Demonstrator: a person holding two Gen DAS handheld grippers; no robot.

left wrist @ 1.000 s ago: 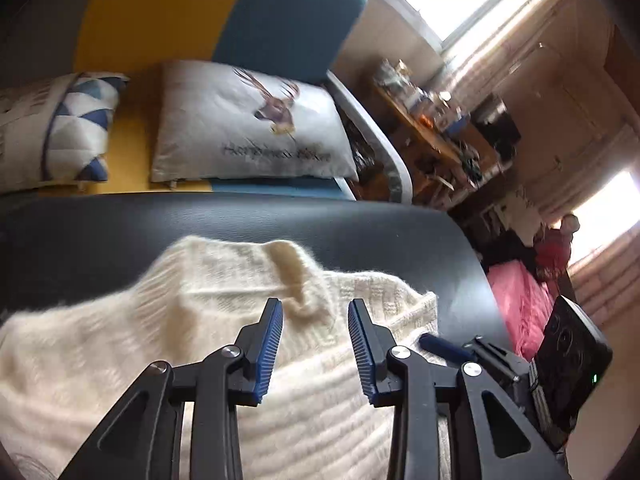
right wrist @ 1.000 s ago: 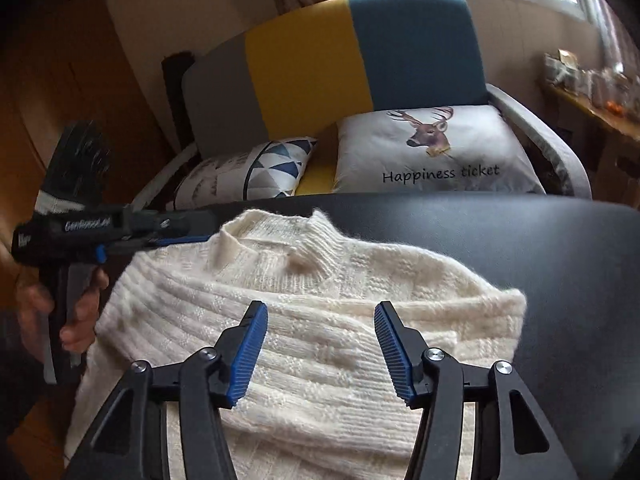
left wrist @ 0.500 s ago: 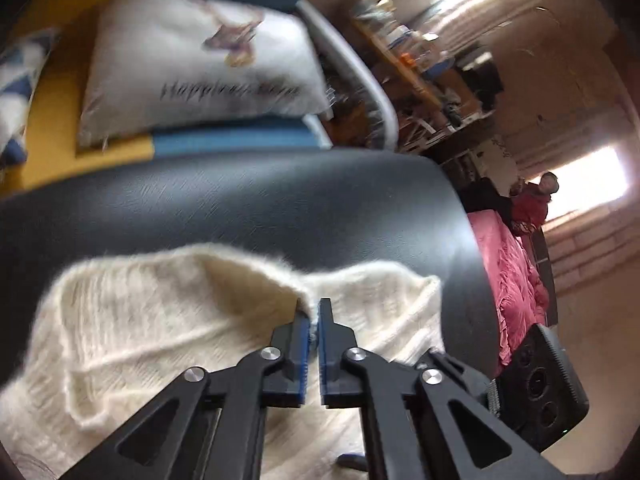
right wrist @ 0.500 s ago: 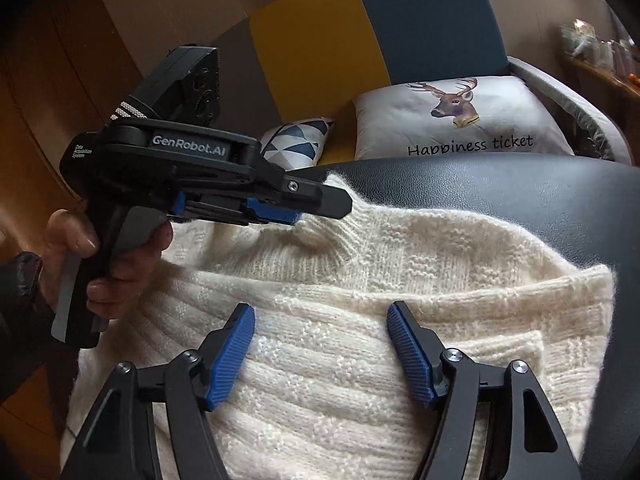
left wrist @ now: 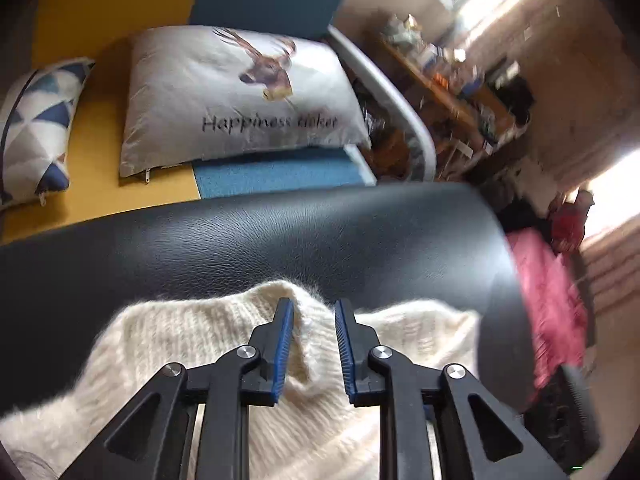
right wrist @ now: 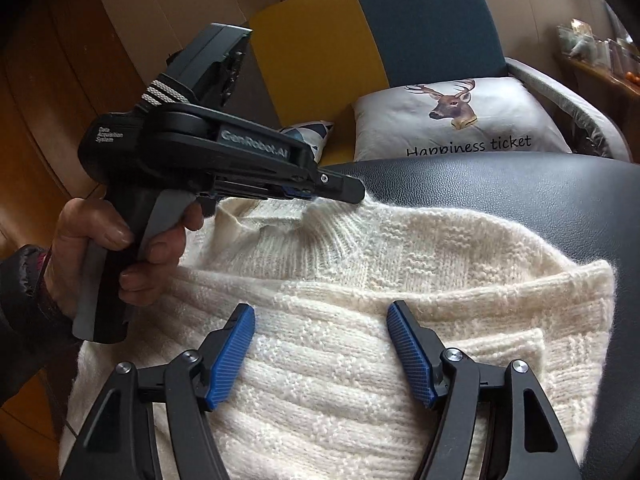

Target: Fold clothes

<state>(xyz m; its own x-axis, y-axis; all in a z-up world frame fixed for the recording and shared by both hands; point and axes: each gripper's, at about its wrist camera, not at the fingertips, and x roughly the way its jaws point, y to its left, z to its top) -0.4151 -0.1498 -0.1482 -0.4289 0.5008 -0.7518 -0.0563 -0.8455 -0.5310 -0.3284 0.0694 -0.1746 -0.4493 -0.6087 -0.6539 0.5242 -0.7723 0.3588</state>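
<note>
A cream knitted sweater point(right wrist: 360, 320) lies partly folded on a black leather surface point(right wrist: 520, 200). Its collar point(left wrist: 312, 320) points toward the far edge. My left gripper point(left wrist: 314, 312) is open a little, with the collar between its blue pads, which do not clamp it. It also shows in the right wrist view point(right wrist: 352, 194), held by a hand at the collar. My right gripper point(right wrist: 320, 328) is wide open and empty just above the folded body of the sweater.
Behind the black surface point(left wrist: 280, 240) stands a yellow and blue armchair point(right wrist: 380, 40) with a deer cushion point(right wrist: 460, 120) and a triangle-pattern cushion point(left wrist: 32, 128). A cluttered wooden shelf point(left wrist: 460, 80) and pink fabric point(left wrist: 552, 300) are to the right.
My left gripper went from open to shut on the collar half a second ago, and now its jaws have parted again. The right gripper stayed open over the sweater.
</note>
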